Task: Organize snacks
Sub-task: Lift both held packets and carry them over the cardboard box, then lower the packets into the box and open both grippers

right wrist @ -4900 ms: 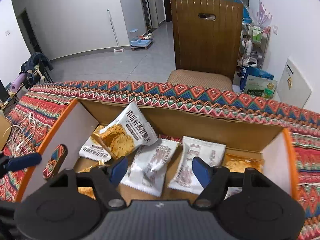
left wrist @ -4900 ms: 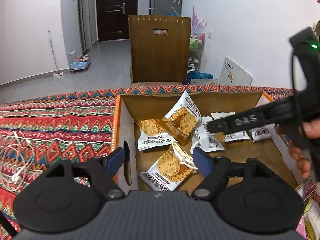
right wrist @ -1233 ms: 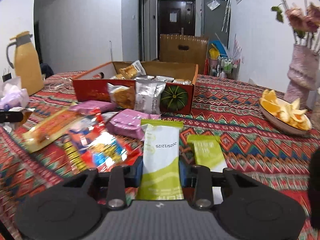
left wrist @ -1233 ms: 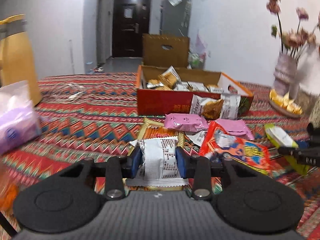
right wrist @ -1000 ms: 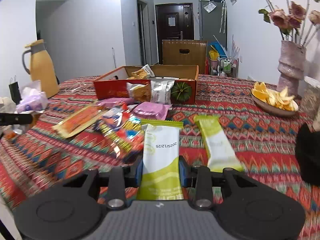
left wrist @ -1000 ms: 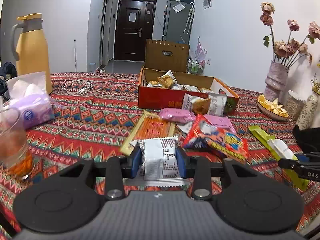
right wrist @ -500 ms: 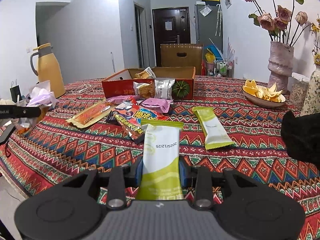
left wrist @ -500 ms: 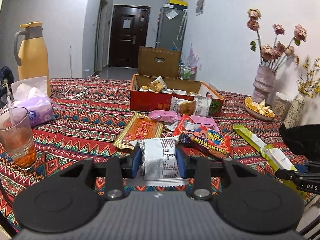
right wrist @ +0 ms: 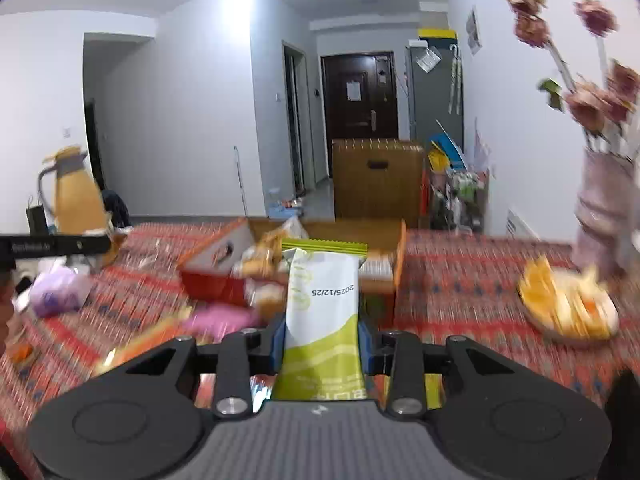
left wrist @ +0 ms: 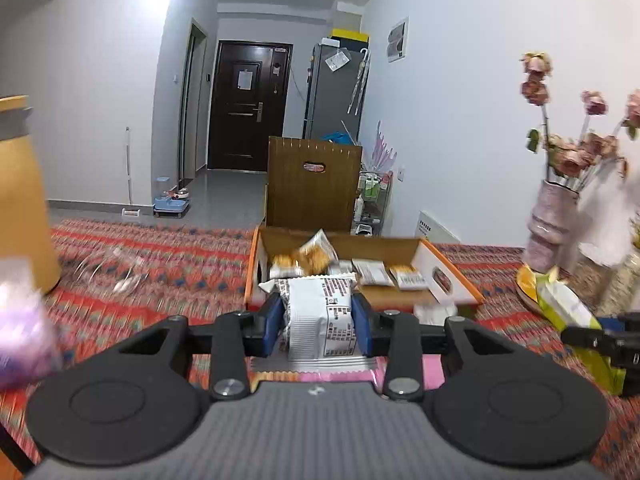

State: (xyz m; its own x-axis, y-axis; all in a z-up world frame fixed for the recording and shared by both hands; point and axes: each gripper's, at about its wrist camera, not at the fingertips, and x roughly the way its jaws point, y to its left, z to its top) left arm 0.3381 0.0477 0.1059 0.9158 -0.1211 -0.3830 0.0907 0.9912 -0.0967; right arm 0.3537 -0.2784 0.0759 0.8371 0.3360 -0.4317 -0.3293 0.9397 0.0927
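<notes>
The left tool [left wrist: 319, 316] is clamping a white snack packet [left wrist: 320, 312] between its blue pads, the packet standing upright and pinched at both side edges. The right tool [right wrist: 320, 338] is gripping a green-and-white snack bar [right wrist: 322, 304] in the same manner, upright, with its crimped top edge above the fingers. Both are being held above the patterned counter [left wrist: 160, 264], facing the open cardboard box [left wrist: 452, 276], which is sitting ahead of them and is already holding several packets [left wrist: 308, 258] along its far side. The box is near but not yet beneath either tool.

Loose items are lying on the counter between the tools and the box: a pink packet [right wrist: 224, 318] and other wrappers, too blurred in the right wrist view to identify. A fruit plate [right wrist: 568, 312] and a flower vase [right wrist: 604, 216] are standing to the right, a yellow jug [right wrist: 76, 192] to the left.

Risks, as judged:
- Both wrappers are slick and are being held by the edges only; a quick swing could let one slip or rotate.
- The two tools are heading for one box opening and could collide above it.
- Releasing short of the near wall would drop a packet onto the counter clutter.
- A wide right-hand swing could strike the plate or vase.
</notes>
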